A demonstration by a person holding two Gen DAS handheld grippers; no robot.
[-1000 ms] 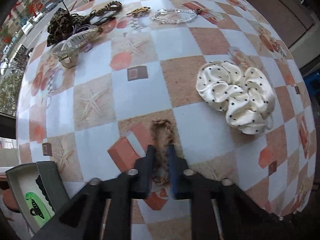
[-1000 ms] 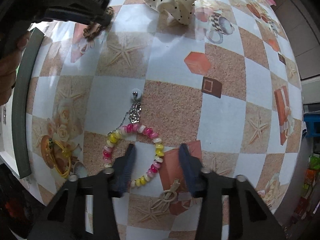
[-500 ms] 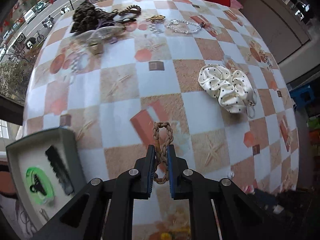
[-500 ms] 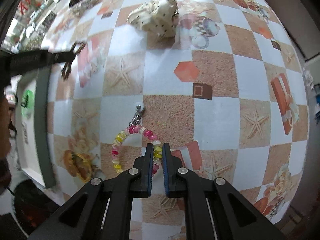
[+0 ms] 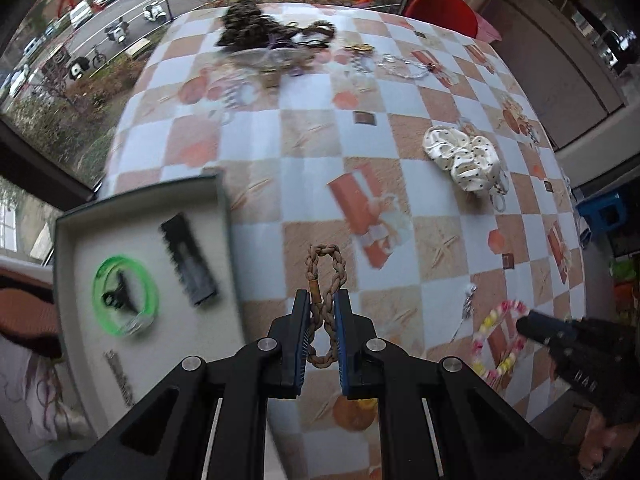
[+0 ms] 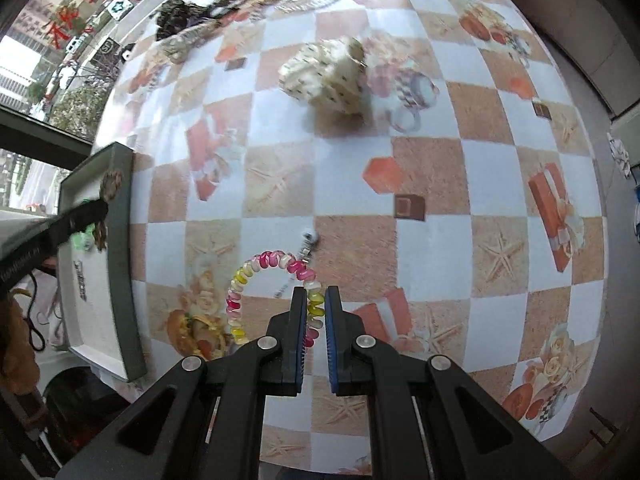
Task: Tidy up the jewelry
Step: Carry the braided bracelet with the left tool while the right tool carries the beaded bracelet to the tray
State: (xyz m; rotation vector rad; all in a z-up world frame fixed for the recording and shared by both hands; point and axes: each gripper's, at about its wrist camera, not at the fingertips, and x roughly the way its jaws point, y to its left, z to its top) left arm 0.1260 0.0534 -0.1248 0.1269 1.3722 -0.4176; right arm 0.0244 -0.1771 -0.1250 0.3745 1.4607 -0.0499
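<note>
My left gripper (image 5: 322, 299) is shut on a brown braided bracelet (image 5: 338, 266), held in the air just right of a grey tray (image 5: 222, 216). The tray holds a green bangle (image 5: 124, 294), a black hair clip (image 5: 188, 258) and a small silver piece (image 5: 120, 376). My right gripper (image 6: 316, 300) is shut on a pink and yellow beaded bracelet (image 6: 264, 260), whose silver charm (image 6: 308, 240) hangs at the far end. In the right wrist view the left gripper (image 6: 92, 212) carries the braided bracelet (image 6: 111, 184) over the tray's rim (image 6: 120, 240).
A cream dotted scrunchie (image 5: 464, 160) lies mid-table on the checked cloth (image 5: 320, 128). Several more pieces of jewelry (image 5: 272, 40) are heaped along the far edge, with a clear beaded bracelet (image 5: 404, 66) beside them. A red stool (image 5: 440, 8) stands beyond the table.
The left gripper has lifted the braided bracelet off the cloth and carried it toward the tray. The right gripper has shut on the beaded bracelet and risen with it.
</note>
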